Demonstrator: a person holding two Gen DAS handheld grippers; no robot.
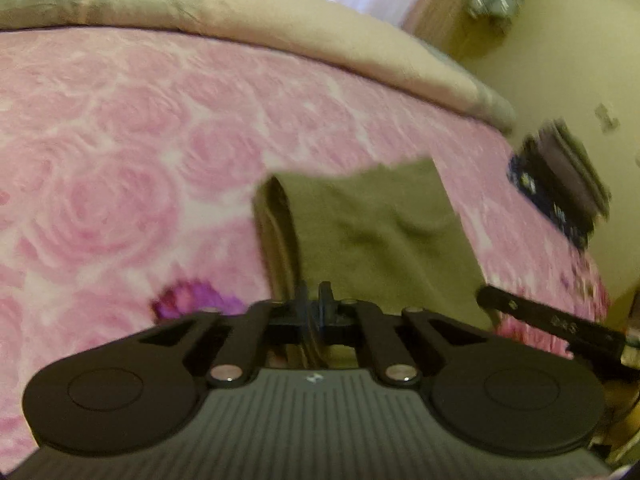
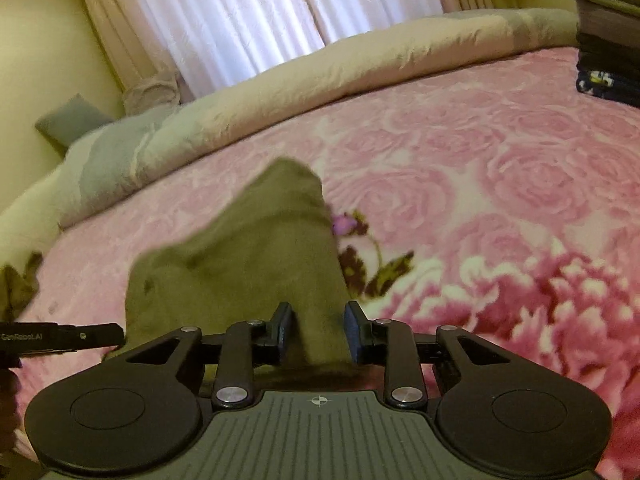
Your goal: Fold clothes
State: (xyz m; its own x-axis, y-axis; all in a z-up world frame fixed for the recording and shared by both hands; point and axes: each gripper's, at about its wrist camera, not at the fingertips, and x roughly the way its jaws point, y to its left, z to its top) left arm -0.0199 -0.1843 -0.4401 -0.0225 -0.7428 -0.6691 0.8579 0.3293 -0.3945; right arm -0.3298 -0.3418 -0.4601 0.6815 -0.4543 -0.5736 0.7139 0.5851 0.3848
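An olive-green garment [image 1: 372, 232] lies partly folded on a pink rose-patterned blanket [image 1: 120, 140]. My left gripper [image 1: 316, 300] is shut on the near edge of the garment, with cloth pinched between its fingers. In the right wrist view the same garment [image 2: 248, 264] runs from the blanket up between the fingers of my right gripper [image 2: 318, 330]. The right jaws stand a little apart, with the cloth lying in the gap. The right gripper's finger [image 1: 520, 308] also shows at the right of the left wrist view.
A beige duvet [image 2: 320, 76] is bunched along the far side of the bed. A stack of folded clothes [image 2: 608, 40] sits at the bed's far right corner, also seen in the left wrist view [image 1: 560, 184]. Curtains [image 2: 260, 12] hang behind the bed.
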